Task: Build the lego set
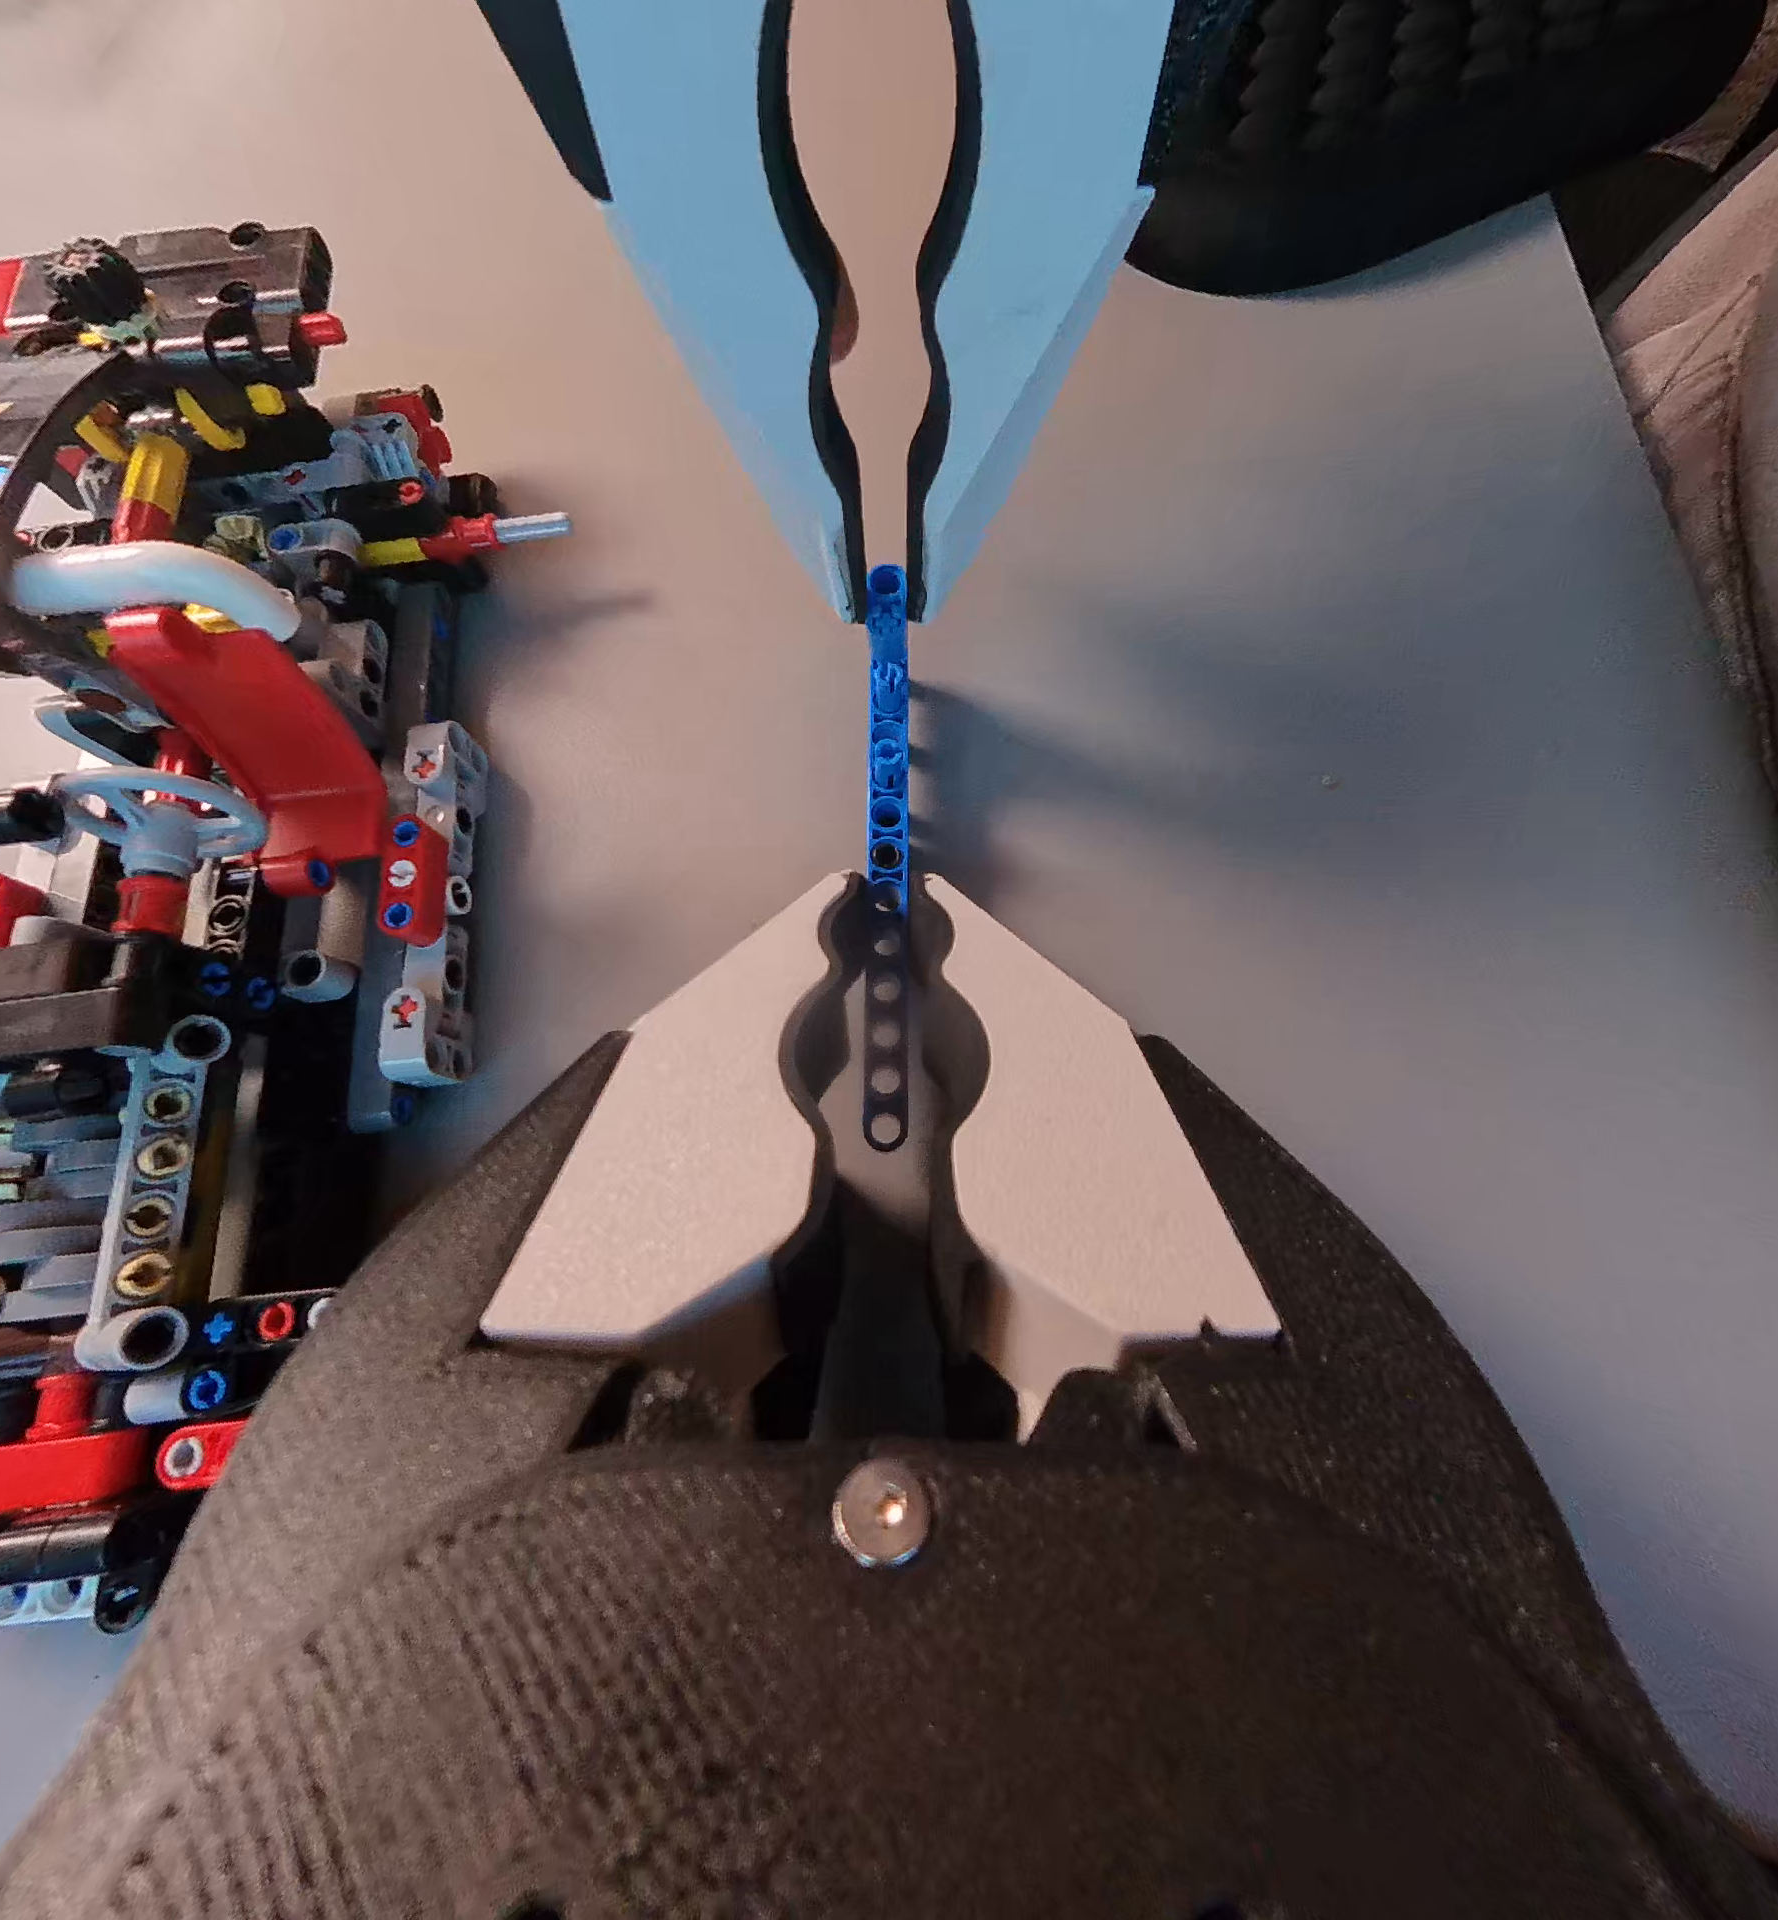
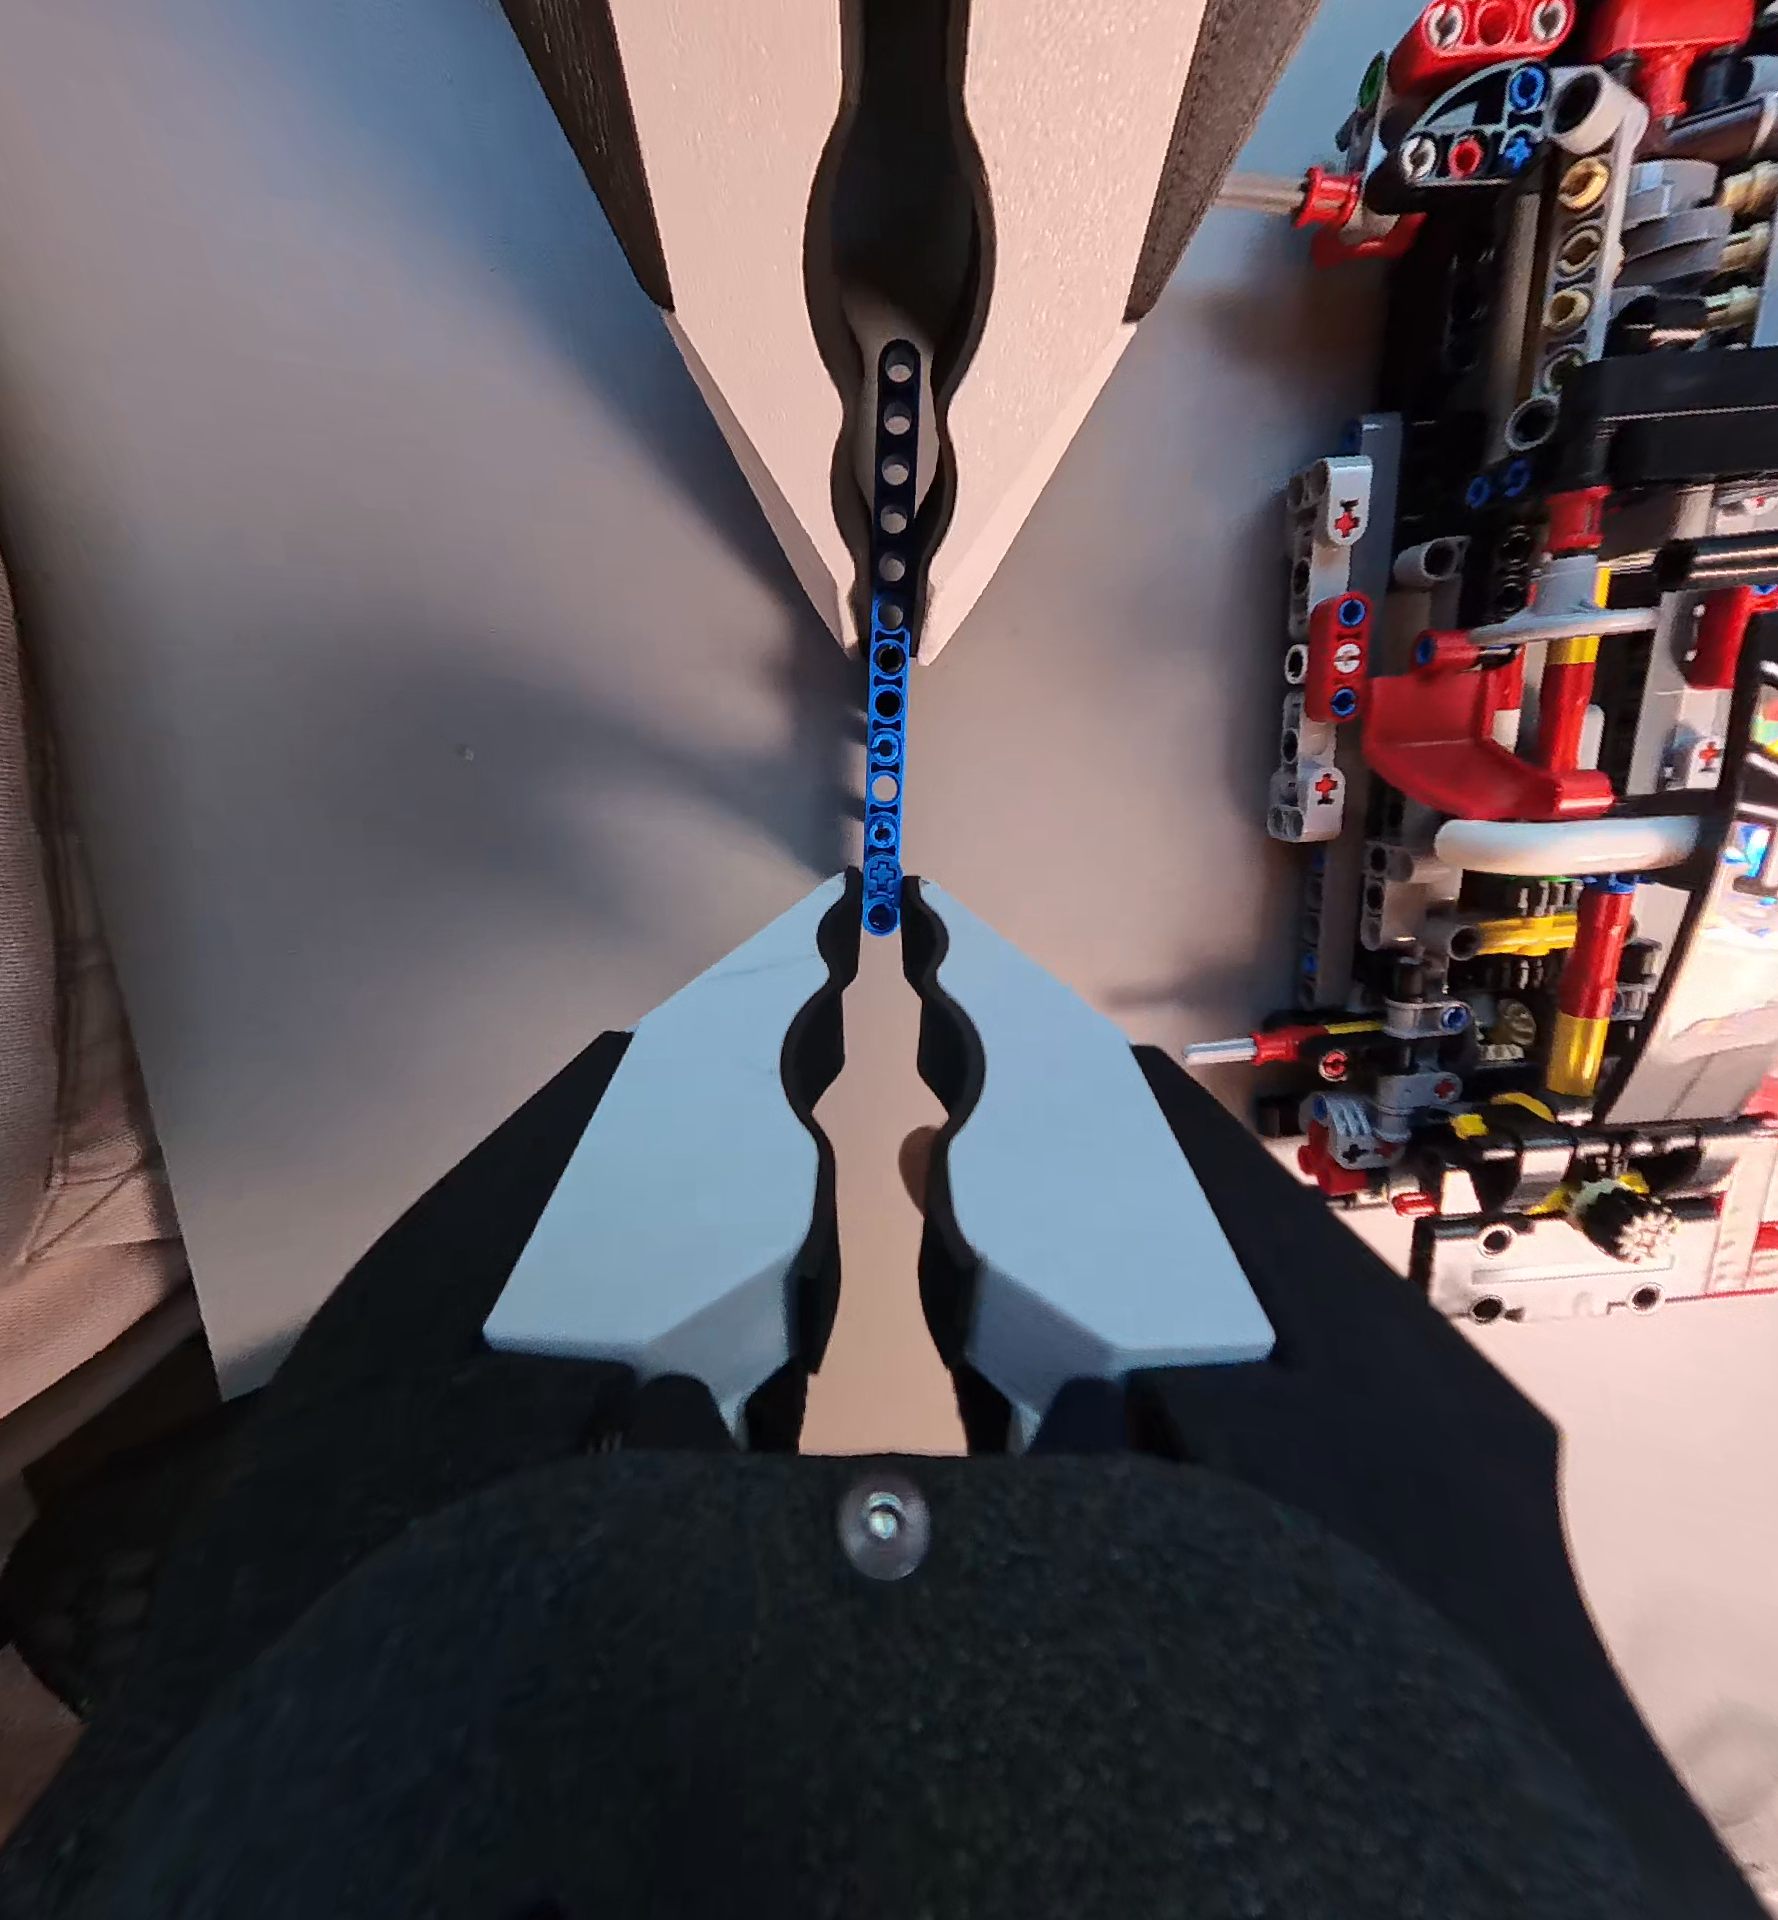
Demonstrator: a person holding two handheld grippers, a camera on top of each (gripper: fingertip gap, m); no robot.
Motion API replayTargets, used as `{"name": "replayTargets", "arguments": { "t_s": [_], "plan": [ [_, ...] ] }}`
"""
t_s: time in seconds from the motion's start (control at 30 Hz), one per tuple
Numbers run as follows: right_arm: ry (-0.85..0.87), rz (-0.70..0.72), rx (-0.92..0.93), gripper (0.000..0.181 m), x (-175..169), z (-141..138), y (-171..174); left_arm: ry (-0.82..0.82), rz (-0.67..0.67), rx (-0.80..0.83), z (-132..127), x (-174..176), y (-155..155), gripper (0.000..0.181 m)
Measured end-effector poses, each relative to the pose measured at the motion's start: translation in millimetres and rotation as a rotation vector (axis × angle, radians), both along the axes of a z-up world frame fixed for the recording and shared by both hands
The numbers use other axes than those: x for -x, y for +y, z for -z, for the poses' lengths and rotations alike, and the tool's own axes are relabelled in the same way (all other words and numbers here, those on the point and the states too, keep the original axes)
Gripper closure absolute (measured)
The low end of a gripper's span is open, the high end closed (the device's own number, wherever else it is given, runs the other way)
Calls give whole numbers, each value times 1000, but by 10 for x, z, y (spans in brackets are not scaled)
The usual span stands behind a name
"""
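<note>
A long thin blue lego beam with a row of holes (image 1: 886,738) is held in the air between both grippers, which face each other tip to tip. My left gripper (image 1: 886,888) is shut on one end of the beam, and several holes of that end lie back between its jaws. My right gripper (image 2: 883,891) is shut on the other end (image 2: 886,748). The right gripper shows at the top of the left wrist view (image 1: 886,603), the left gripper at the top of the right wrist view (image 2: 890,634). The partly built lego vehicle (image 1: 189,831) lies on the table beside them.
The lego vehicle (image 2: 1550,727) is red, black, grey and yellow with a white steering wheel (image 1: 152,816). It lies on a pale grey table (image 1: 1280,935). A padded chair or cushion (image 1: 1758,727) stands beyond the table edge on the other side.
</note>
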State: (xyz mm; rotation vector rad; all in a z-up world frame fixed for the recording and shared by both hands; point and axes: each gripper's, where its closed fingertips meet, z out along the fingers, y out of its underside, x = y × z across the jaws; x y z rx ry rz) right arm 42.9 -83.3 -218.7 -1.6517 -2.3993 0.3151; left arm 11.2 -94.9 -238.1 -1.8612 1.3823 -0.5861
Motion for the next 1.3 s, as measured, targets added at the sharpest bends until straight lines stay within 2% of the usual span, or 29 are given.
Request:
{"name": "replayTargets", "arguments": {
  "t_s": [0.4, 0.8, 0.83, 0.9, 1.0, 1.1, 1.17, 1.3],
  "plan": [
    [109, 66, 110, 176, -22, 12, -21, 1, -2, -2, 2, 1, -1, 175],
    [180, 33, 58, 176, 11, 3, 19, -20, -16, 49, -8, 3, -5, 175],
    [188, 39, 46, 173, -6, 6, 25, -31, -14, 66, -16, 7, -15, 175],
    [240, -5, -23, 140, -16, -32, 42, -54, -13, 98, -33, 13, -29, 176],
    [339, -112, -196, 133, 17, -123, 59, -57, -14, 114, -32, 6, -20, 176],
    [324, -182, -364, 137, 26, -44, 29, -49, -26, 117, -24, 2, -7, 175],
    [305, -156, -416, 153, 24, 33, 45, -25, -34, 92, -7, 8, 9, 176],
    [349, -67, -348, 168, 27, -16, 36, -12, -36, 69, -1, 4, 9, 175]
  ]
}}
